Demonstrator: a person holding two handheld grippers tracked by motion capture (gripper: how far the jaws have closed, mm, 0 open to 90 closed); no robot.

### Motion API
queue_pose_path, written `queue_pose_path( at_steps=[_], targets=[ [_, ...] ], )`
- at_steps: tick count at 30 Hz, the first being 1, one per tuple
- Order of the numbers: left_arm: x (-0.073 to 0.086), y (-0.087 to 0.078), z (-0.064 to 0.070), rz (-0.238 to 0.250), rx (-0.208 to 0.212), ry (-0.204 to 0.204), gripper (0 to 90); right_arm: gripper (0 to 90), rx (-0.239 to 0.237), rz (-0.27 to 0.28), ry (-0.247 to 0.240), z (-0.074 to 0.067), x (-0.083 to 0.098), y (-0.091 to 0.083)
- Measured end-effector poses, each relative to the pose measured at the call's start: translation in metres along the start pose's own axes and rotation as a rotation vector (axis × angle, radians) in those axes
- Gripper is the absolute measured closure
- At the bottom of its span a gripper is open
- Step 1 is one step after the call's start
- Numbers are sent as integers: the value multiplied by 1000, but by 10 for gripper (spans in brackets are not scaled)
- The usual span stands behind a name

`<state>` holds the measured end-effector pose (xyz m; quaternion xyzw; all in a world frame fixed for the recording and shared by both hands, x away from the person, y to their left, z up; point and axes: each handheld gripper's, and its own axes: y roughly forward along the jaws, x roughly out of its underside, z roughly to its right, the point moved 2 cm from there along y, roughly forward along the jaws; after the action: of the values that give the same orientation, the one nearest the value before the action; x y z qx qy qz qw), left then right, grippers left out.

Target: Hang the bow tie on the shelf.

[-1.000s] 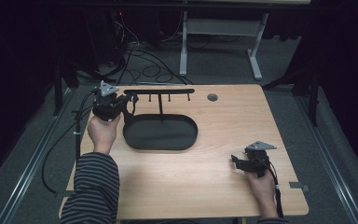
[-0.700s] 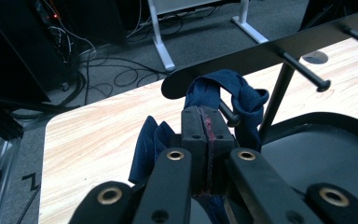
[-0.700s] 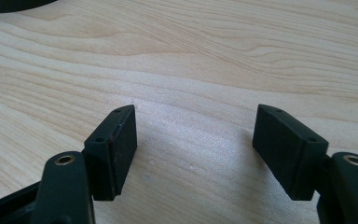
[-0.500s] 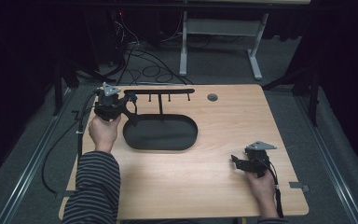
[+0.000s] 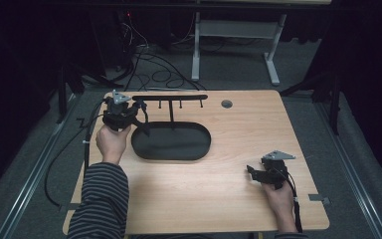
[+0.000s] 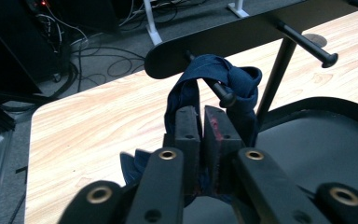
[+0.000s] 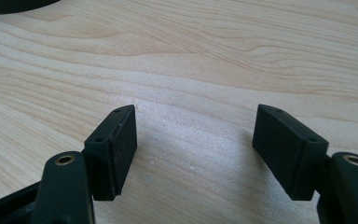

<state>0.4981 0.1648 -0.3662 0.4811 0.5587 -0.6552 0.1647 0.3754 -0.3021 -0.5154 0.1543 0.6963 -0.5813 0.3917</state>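
Reaching up to the rack peg (image 6: pixel 221 92), left gripper (image 6: pixel 202 122) just easing off blue cloth (image 6: pixel 235 79), right gripper (image 7: pixel 193 144) spread, low over table (image 7: pixel 214 56)

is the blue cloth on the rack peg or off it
On it: the blue cloth loops over a peg of the black rack, hanging down between the left gripper fingers.

Cloth's (image 6: pixel 200 88) lower end behind gripper (image 6: pixel 204 133)
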Motion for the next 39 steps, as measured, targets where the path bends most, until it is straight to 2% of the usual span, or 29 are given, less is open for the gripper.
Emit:
queue_pose_path(
  at_steps=[5,13,14,15,25,31,39],
  targets=[
    [3,-3,1,15,24,-6,812,321,0,1,-2,0,0,0],
    [9,-13,-1,23,39,-15,762,321,2,0,-2,0,0,0],
    [9,-15,0,17,49,-20,732,322,2,0,-3,0,0,0],
    [9,-16,0,14,50,-20,656,321,1,0,-2,0,0,0],
    [10,-31,9,4,64,14,546,321,-2,2,5,0,0,0],
    [15,-42,7,35,113,-54,529,321,-3,3,4,0,0,0],
    [23,-54,8,34,128,-64,525,321,-3,4,3,1,0,0]
  ],
)
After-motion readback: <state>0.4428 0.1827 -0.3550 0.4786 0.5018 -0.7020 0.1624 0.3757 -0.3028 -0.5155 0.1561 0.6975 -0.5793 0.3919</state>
